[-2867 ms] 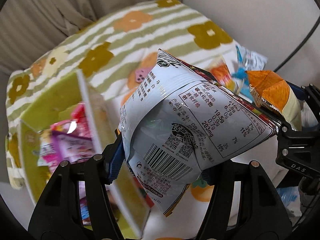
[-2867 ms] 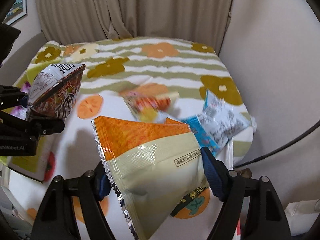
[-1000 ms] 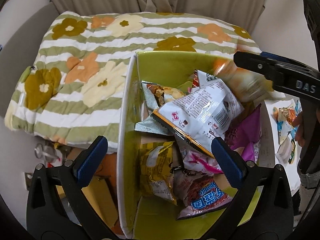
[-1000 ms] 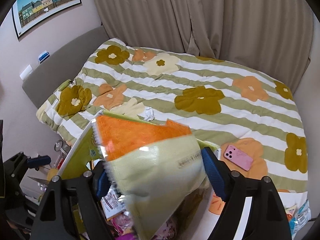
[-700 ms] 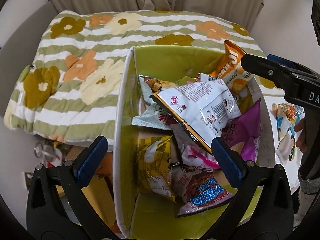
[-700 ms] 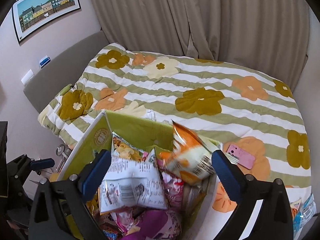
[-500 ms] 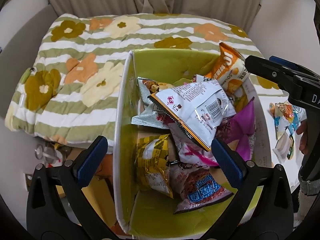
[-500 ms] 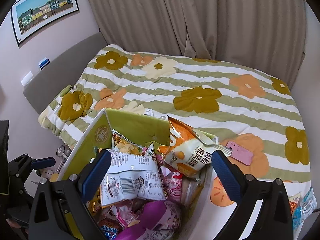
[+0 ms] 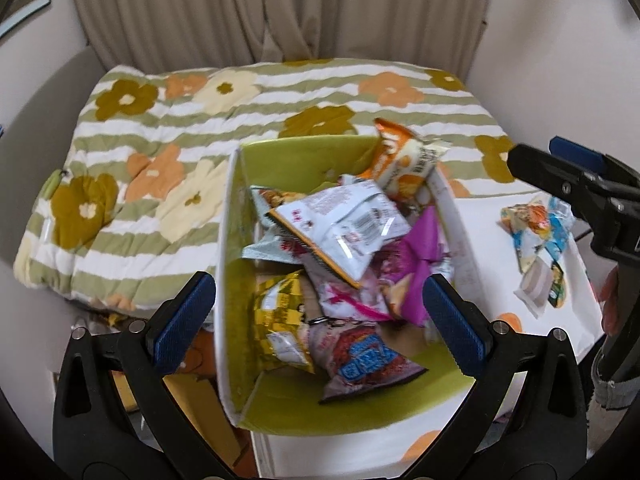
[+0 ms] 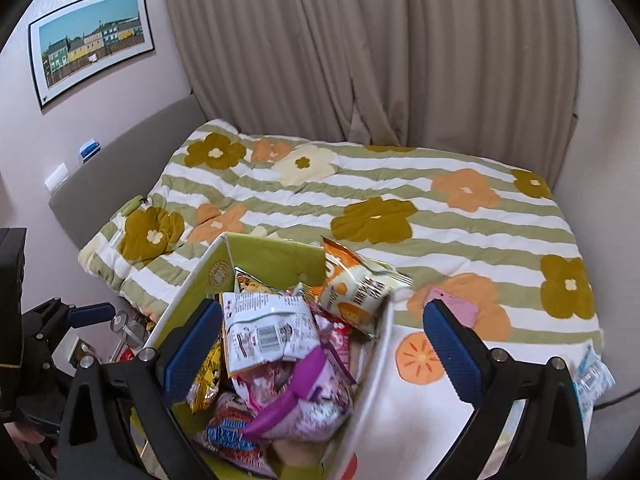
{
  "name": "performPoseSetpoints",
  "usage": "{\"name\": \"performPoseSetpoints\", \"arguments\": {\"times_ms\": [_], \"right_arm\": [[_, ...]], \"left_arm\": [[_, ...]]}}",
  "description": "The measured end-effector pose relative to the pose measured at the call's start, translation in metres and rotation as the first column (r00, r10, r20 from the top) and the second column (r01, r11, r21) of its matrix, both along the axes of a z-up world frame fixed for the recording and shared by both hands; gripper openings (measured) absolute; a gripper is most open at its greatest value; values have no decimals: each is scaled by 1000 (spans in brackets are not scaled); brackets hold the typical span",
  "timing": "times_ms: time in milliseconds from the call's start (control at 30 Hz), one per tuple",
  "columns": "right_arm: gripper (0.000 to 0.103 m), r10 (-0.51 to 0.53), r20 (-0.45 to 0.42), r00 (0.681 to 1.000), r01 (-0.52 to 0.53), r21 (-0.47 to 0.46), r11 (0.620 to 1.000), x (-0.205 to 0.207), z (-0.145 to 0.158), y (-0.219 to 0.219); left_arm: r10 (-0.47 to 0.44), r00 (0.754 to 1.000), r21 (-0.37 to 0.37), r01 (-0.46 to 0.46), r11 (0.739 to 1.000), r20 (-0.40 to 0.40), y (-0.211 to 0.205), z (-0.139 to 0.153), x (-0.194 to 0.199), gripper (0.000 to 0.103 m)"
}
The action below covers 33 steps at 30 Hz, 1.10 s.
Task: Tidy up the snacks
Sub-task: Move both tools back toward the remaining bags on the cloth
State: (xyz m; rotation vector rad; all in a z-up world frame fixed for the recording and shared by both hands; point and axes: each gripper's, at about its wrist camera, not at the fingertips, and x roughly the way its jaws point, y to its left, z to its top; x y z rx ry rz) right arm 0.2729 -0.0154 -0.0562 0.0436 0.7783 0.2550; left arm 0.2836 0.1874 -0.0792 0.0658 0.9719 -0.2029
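Hovering over the green cardboard box (image 9: 236,216), the left gripper (image 9: 318,322) has its blue-padded jaws spread wide with nothing between them. The right gripper (image 10: 318,338) is likewise wide and empty above the same box (image 10: 216,274).

In the left wrist view the box fills the centre, its inner walls lime green and its outer faces white. Piled inside, a white snack packet with a barcode (image 9: 340,232) lies on top near the middle, its orange-edged seam tilted toward 7 o'clock. At 1 o'clock from it, an orange and cream chip bag (image 9: 404,160) leans against the far corner and pokes above the rim. A purple packet (image 9: 420,256) sits at 3 o'clock of the white one, a yellow packet (image 9: 280,320) at 7 o'clock, and a red-brown bag with blue lettering (image 9: 366,364) lies lowest, toward 6 o'clock. A pale teal packet (image 9: 264,246) shows under the white one.

In the right wrist view the same white packet (image 10: 266,326) lies between the fingers, with the orange chip bag (image 10: 354,288) propped on the box's far right corner.

Outside the box, at 3 o'clock in the left view, a few loose snack packets (image 9: 536,240) lie on the white persimmon-print cloth (image 9: 480,200). Beyond the box spreads a green-striped flower quilt (image 10: 360,184), with a pink phone (image 10: 454,304) on it just right of the box. Beige curtains (image 10: 360,48) hang behind, and a framed picture (image 10: 92,36) is at 10 o'clock.
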Motion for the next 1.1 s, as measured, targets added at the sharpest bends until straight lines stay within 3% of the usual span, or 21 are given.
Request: {"name": "performPoseSetpoints", "arguments": {"times_ms": [300, 667, 900, 1100], "right_arm": [[100, -100, 27, 995, 100, -7, 995, -55, 13, -54], [100, -177, 59, 982, 179, -30, 983, -129, 19, -163], [100, -258, 51, 965, 261, -45, 964, -163, 6, -231], [100, -334, -1, 943, 334, -19, 942, -178, -15, -281]], "left_arm": [[-45, 998, -13, 46, 999, 41, -53, 14, -28, 103], [-108, 991, -12, 109, 994, 79, -176, 23, -73, 103], [-178, 983, -8, 178, 984, 39, -258, 5, -86, 103], [-271, 962, 9, 271, 963, -20, -314, -26, -87, 103]]}}
